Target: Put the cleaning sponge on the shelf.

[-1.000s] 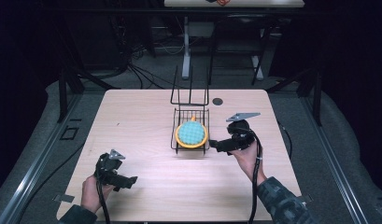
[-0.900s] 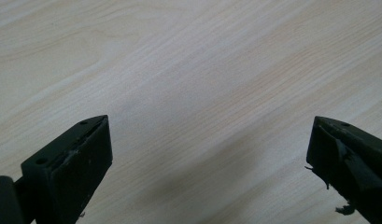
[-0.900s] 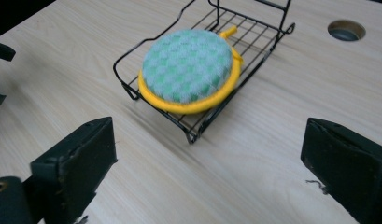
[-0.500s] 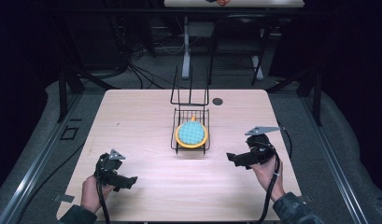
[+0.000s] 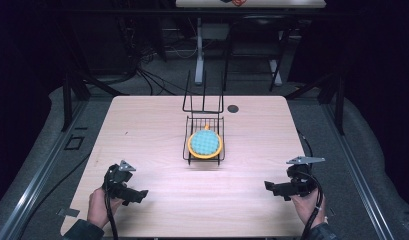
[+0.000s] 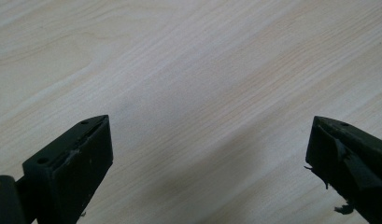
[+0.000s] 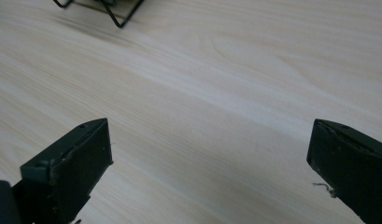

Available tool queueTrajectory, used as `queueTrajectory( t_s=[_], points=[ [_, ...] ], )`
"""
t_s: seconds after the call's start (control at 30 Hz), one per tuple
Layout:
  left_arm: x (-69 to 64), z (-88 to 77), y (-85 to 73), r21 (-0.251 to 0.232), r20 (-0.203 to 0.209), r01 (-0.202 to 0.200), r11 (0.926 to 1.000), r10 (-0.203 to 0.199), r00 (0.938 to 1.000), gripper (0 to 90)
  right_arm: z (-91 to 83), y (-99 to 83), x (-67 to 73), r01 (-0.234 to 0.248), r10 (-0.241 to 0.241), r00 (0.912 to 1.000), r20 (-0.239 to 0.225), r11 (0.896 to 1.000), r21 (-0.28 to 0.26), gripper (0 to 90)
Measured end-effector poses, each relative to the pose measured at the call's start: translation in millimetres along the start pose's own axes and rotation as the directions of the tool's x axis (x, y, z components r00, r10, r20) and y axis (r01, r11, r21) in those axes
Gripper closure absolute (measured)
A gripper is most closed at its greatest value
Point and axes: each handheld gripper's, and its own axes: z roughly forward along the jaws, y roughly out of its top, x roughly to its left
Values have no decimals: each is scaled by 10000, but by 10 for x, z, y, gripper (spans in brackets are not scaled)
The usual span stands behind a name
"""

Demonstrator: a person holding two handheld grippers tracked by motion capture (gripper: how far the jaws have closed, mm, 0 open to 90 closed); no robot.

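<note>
- Wire rack [image 5: 204, 131] mid-counter [image 5: 142, 125], plate [image 5: 205, 144] inside; small dark disc [image 5: 233, 108] behind.
- Right tool [image 5: 270, 187] near right, jaws apart, empty, well apart from plate.
- Left tool [image 5: 141, 193] near left, jaws apart, empty.

In the right gripper view the black wire rack [image 7: 115, 13] is cut off by the top edge. The small dark round object [image 5: 233, 108] on the light wooden surface [image 5: 142, 130] is too small to identify.
</note>
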Motion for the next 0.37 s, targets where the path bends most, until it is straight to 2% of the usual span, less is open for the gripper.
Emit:
queueTrajectory(
  t_s=[0.03,0.1,0.2,0.23,0.33,0.37],
  points=[
    [1,2,0,4,1,-6,10000,6,10000,7,12,-26,-13,-58,58,10000,-31,9999,103,0],
    [1,4,1,6,13,5,10000,-5,10000,6,23,-46,-35,143,-145,9998,133,9998,138,0],
    [6,5,0,-62,10,35,10000,-35,10000,7,61,-67,-52,-139,139,9999,39,9998,128,0],
    [10,4,-1,-76,76,77,9999,-77,9999,7,81,-75,-64,-43,44,10000,-26,9998,206,0],
    [12,5,5,-168,114,115,9998,-113,9999,7,100,-78,-70,135,-143,9996,227,9993,355,0],
    [14,2,9,-188,187,131,9997,-127,9997,7,104,-79,-69,167,-174,9994,289,9995,257,0]
  ],
)
